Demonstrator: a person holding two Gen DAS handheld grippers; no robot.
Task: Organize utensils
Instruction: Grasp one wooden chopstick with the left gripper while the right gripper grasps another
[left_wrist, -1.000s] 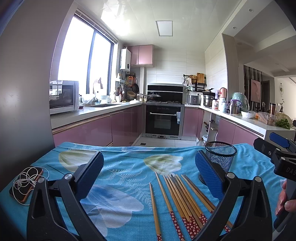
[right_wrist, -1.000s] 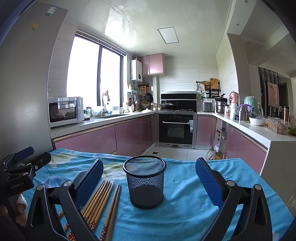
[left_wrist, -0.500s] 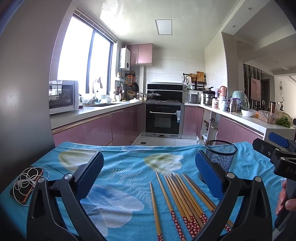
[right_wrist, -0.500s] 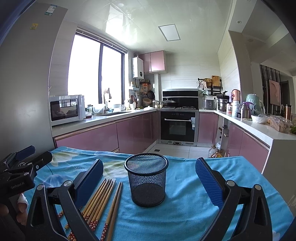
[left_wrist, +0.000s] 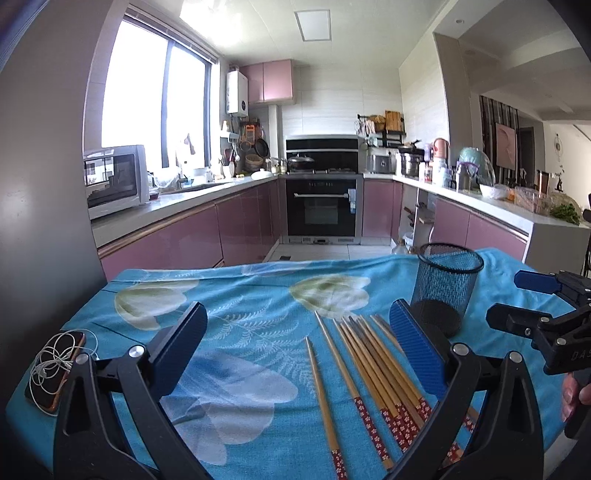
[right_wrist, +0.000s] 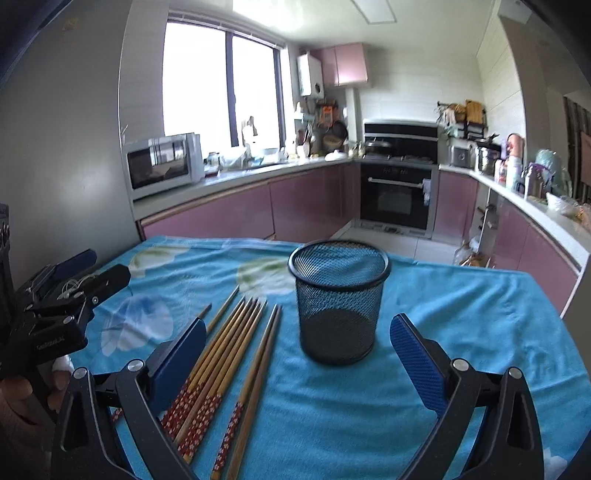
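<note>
One mesh cup (right_wrist: 339, 300) | about ten chopsticks (right_wrist: 229, 345) | both claws spread

Daylight floods through the window (left_wrist: 155, 107), blown out to white, with glare on the glossy ceiling (left_wrist: 221, 22) beside a ceiling panel light (left_wrist: 312, 25). Fisheye distortion bends walls toward dark, vignetted corners. The right wrist view is slightly soft.

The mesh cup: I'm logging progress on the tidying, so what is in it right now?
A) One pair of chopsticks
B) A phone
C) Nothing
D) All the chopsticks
C: the mesh cup stands upright and empty, while the chopsticks all lie flat on the cloth beside it.
</note>
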